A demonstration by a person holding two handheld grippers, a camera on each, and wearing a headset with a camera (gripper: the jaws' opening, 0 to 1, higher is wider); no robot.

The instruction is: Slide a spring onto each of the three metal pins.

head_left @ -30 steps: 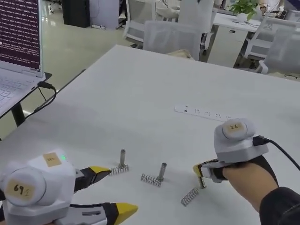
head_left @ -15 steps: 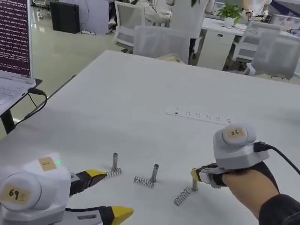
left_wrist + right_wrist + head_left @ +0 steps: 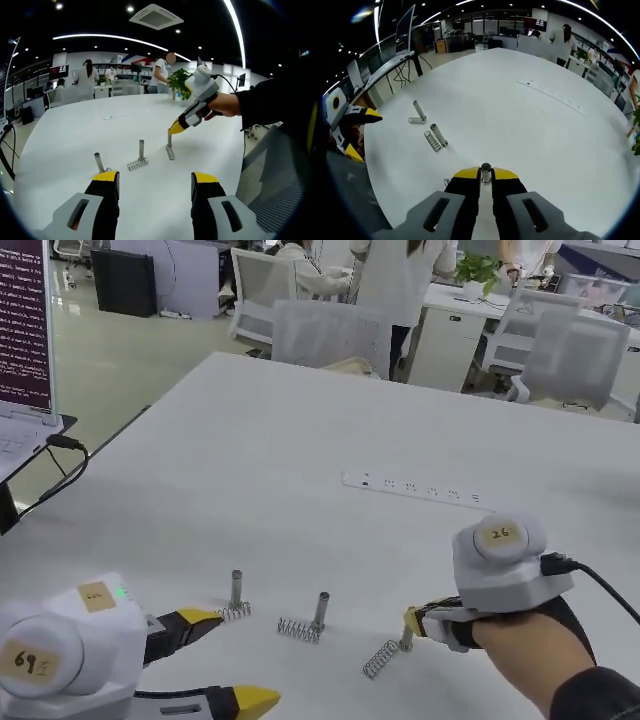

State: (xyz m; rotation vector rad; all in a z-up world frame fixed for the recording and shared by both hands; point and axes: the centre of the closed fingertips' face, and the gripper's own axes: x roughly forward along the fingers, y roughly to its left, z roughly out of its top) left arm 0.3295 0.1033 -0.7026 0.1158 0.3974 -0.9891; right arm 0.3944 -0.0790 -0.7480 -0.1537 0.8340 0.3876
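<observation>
Right gripper (image 3: 486, 176): clamped down, jaws pinched almost together on the third pin (image 3: 486, 169), whose top pokes up between the yellow tips.
Third pin: upright on the white table (image 3: 300, 440), at the right end of the row in the head view.
Third spring (image 3: 379, 659): flat on the table, one end right at that pin's foot, not threaded on.
Left gripper (image 3: 155, 177): jaws spread wide, nothing between them, low over the near edge of the table, short of the pins.
First pin (image 3: 237, 589): standing free, first spring (image 3: 235, 612) lying at its base.
Middle pin (image 3: 321, 609): upright too, middle spring (image 3: 297, 630) flat beside it, one end at its foot.
Power strip (image 3: 415, 488): lying further back, well apart from the pins.
</observation>
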